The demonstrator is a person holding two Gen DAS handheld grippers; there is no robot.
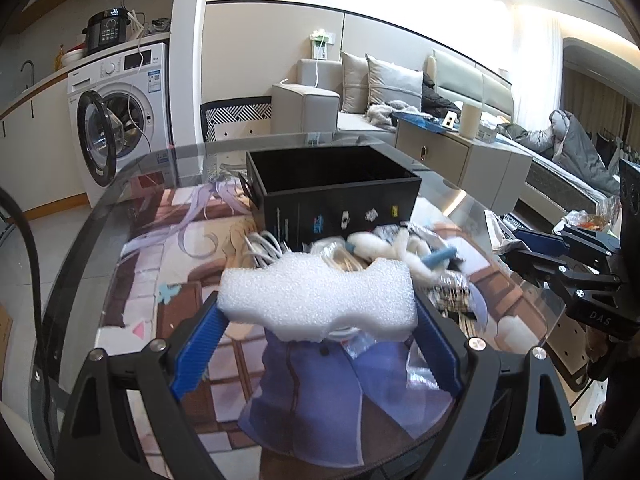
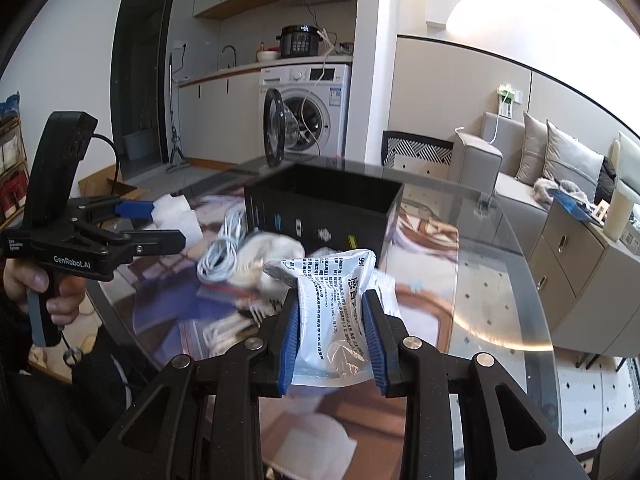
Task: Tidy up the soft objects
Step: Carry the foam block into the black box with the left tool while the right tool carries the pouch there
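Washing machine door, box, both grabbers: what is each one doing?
Washing machine door: swung open.
Black box: open on top, upright on the table.
Left gripper: fingers wide, holding the white foam piece.
Right gripper: fingers squeezing the printed plastic packet.
White cable: coiled on the table.

A box (image 1: 332, 196) stands on the counter (image 1: 132, 184), toward its far side. Before the box lies a pile of soft things (image 1: 400, 248), with a cable coil (image 2: 224, 252) to its left. Foam (image 1: 316, 296) sits between the left gripper's (image 1: 320, 312) jaws, nearer than the pile; a packet (image 2: 332, 312) sits between the right gripper's (image 2: 331, 320) jaws.
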